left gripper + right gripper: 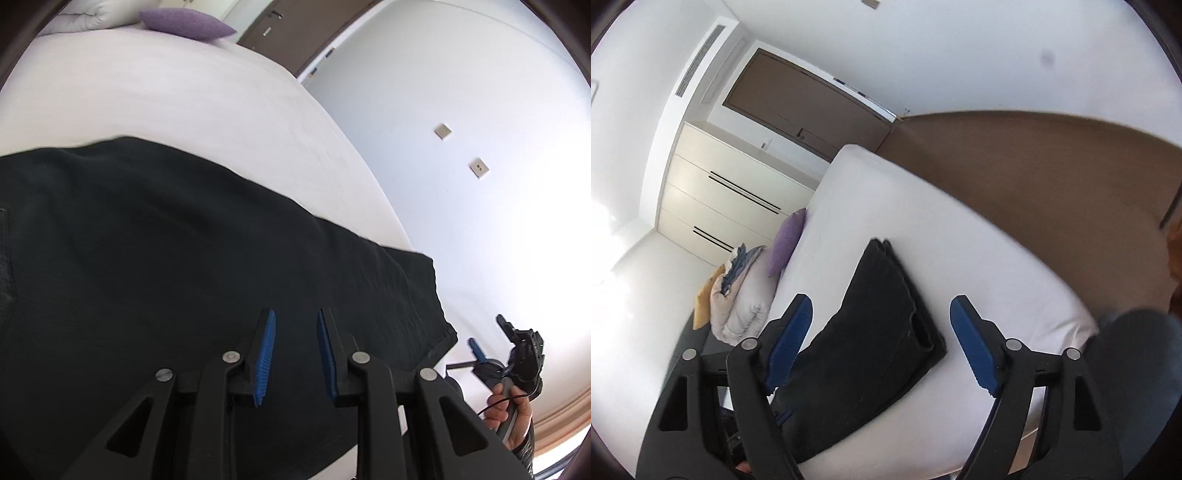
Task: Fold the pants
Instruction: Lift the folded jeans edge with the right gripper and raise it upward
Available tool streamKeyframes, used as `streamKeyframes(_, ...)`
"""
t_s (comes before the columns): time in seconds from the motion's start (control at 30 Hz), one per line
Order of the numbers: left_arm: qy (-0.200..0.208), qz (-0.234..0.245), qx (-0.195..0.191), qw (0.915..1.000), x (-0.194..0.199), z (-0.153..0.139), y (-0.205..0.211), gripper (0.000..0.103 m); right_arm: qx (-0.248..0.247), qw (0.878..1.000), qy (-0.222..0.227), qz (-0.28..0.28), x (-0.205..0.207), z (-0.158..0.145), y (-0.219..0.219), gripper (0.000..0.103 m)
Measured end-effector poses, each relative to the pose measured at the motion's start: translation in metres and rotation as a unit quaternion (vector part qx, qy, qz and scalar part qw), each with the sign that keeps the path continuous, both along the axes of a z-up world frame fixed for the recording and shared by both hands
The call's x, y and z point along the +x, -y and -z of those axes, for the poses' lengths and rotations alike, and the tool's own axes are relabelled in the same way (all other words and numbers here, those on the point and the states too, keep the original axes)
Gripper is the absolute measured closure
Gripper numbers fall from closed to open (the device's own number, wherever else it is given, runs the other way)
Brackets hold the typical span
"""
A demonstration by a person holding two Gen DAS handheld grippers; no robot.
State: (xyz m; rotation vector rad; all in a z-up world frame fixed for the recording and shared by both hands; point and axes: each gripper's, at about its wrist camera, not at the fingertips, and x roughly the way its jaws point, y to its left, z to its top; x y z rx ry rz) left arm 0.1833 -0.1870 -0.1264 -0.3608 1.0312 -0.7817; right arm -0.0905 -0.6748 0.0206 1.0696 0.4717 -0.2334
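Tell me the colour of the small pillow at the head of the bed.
Purple: the pillow shows best in the left wrist view, lying on the white bed.

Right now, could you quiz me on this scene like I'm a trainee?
1. True or false: the pants lie on the bed.
2. What colour is the pillow? A) yellow B) purple C) green
3. Fill in: the left gripper holds ____, its fingers apart just above the pants.

Key:
1. True. They are black and lie on the white sheet.
2. B.
3. Nothing. The right gripper is also open and empty.
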Motion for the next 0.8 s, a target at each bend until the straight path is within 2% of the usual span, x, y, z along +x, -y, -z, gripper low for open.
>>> streamKeyframes(0.1, -0.012, 0.019, 0.001, 0.9997, -0.009, 0.007, 0.008, 0.079, 0.062, 0.998, -0.004, -0.019, 0.009, 0.028, -0.008, 0.027)
streamKeyframes(0.2, -0.028, 0.009, -0.007, 0.9995, -0.013, 0.014, 0.0, 0.081, 0.082, 0.996, 0.0, -0.02, 0.016, 0.043, -0.014, 0.027)
streamKeyframes(0.23, -0.033, 0.004, -0.012, 0.9994, -0.013, 0.016, -0.001, 0.087, 0.093, 0.995, 0.0, -0.022, 0.019, 0.048, -0.015, 0.03)
streamKeyframes(0.37, -0.043, -0.003, -0.014, 0.999, -0.013, 0.019, -0.008, 0.091, 0.13, 0.991, -0.006, -0.017, 0.017, 0.083, -0.019, 0.048)
streamKeyframes(0.5, -0.046, -0.001, -0.009, 0.9989, -0.013, 0.021, -0.008, 0.093, 0.133, 0.991, 0.0, -0.016, 0.027, 0.096, -0.023, 0.05)
streamKeyframes(0.67, -0.058, -0.008, -0.01, 0.9982, -0.013, 0.027, -0.012, 0.098, 0.146, 0.989, 0.008, -0.017, 0.045, 0.108, -0.028, 0.069)
streamKeyframes(0.8, -0.064, -0.012, -0.011, 0.9978, -0.012, 0.031, -0.017, 0.101, 0.148, 0.989, 0.014, -0.011, 0.064, 0.115, -0.03, 0.076)
